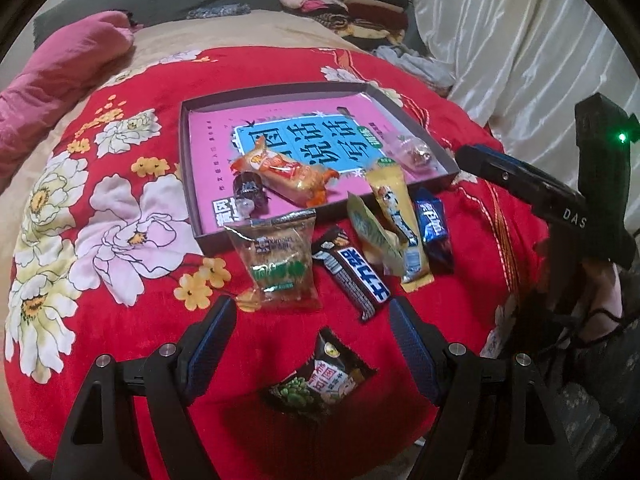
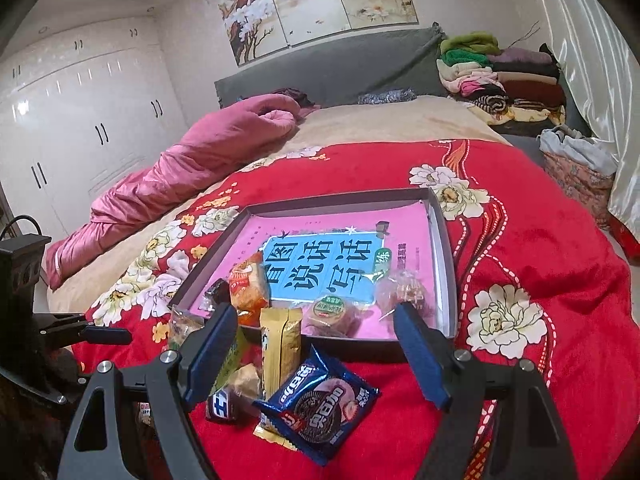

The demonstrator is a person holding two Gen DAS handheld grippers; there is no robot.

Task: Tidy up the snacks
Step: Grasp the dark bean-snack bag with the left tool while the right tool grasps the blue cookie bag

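Note:
A shallow grey tray (image 1: 188, 152) (image 2: 446, 264) with a pink and blue book cover inside lies on the red blanket. In it lie an orange snack pack (image 1: 288, 174) (image 2: 248, 284), a dark wrapped candy (image 1: 250, 192), a clear wrapped sweet (image 1: 412, 152) (image 2: 404, 292) and a round green-label cake (image 2: 330, 312). In front of the tray lie a clear green-label pack (image 1: 280, 268), a dark bar (image 1: 354, 276), a yellow pack (image 1: 400, 224) (image 2: 280, 344) and a blue Oreo pack (image 1: 432, 228) (image 2: 316, 400). A dark nut packet (image 1: 320, 380) lies between my open left gripper's (image 1: 312, 320) fingers. My right gripper (image 2: 316, 340) is open above the Oreo pack.
A pink quilt (image 2: 168, 168) lies at the bed's left. Folded clothes (image 2: 500, 76) are stacked at the headboard's right. A white curtain (image 1: 520, 40) hangs on the right. White wardrobes (image 2: 72, 112) stand on the left. The right gripper's body (image 1: 560, 200) shows in the left wrist view.

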